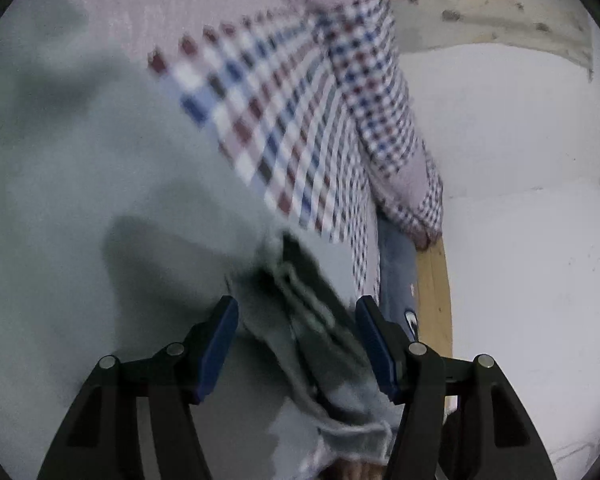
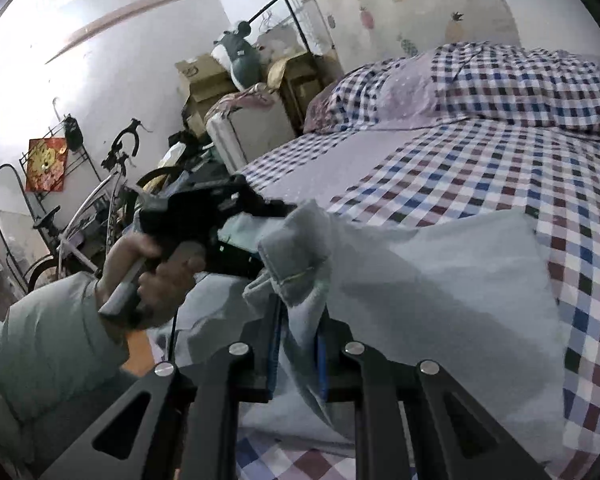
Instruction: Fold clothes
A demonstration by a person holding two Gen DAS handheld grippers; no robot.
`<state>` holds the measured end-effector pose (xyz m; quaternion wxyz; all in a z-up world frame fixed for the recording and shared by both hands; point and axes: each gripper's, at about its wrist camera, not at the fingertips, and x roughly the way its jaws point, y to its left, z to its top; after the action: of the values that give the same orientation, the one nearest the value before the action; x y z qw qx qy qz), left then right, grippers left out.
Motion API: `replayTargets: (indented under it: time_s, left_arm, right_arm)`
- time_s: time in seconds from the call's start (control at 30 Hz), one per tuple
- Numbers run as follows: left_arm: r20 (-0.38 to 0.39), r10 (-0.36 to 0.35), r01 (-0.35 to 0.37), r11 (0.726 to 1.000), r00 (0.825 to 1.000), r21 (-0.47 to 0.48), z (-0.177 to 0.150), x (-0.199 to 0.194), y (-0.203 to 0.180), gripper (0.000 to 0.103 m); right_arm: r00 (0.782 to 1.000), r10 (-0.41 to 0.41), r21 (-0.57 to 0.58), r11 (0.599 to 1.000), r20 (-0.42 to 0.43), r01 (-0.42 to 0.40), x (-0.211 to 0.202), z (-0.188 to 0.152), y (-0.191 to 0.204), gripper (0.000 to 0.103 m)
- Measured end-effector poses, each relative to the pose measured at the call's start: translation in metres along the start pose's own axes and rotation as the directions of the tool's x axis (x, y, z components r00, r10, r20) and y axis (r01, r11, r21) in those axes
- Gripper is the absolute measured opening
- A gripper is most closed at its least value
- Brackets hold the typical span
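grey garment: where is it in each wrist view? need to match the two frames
Left wrist: grey garment fills the left and centre; a bunched edge runs between the open left gripper fingers.
Right wrist: it spreads across the lower centre and right; right gripper is shut on a fold.
Shared landmark: the checked bedsheet beyond the garment.

Garment (image 2: 440, 264): pale grey-green cloth, matt, soft knit look. Bedsheet (image 2: 480, 168): checked woven cloth. Bed rail (image 1: 434, 292), lower right: bare light wood. Gripper fingers (image 1: 216, 344): matt black plastic, blue pads.
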<state>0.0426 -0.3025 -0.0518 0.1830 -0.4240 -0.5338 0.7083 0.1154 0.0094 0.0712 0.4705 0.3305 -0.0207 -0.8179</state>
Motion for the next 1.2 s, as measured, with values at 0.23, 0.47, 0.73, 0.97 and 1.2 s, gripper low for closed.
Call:
replayTargets:
  time_s: [0.23, 0.47, 0.73, 0.97, 1.2]
  left_arm:
    - [-0.041, 0.081, -0.080, 0.997, 0.996, 0.018, -0.013, 0.000, 0.000, 0.065]
    - [-0.008, -0.031, 0.031, 0.999, 0.999, 0.015, -0.013, -0.014, 0.006, 0.066]
    - [-0.001, -0.050, 0.050, 0.999, 0.999, 0.006, 0.000, 0.002, 0.014, 0.066]
    - [0.009, -0.081, 0.081, 0.997, 0.997, -0.002, 0.007, 0.001, 0.012, 0.066]
    - [0.056, -0.123, 0.122, 0.992, 0.991, 0.014, 0.012, -0.015, 0.012, 0.066]
  right_arm:
    - [1.000, -0.007, -0.011, 1.000, 0.014, 0.007, -0.002, 0.003, -0.002, 0.015]
    - [0.996, -0.053, -0.115, 0.992, -0.068, 0.045, 0.017, -0.002, 0.018, 0.047]
    - [0.981, -0.183, -0.200, 0.965, -0.064, 0.167, 0.015, 0.003, 0.045, 0.051]
    - [0.955, -0.295, -0.403, 0.878, -0.028, 0.260, 0.028, -0.013, 0.108, 0.076]
    - [0.952, -0.299, -0.418, 0.875, -0.070, 0.244, 0.058, -0.022, 0.106, 0.076]
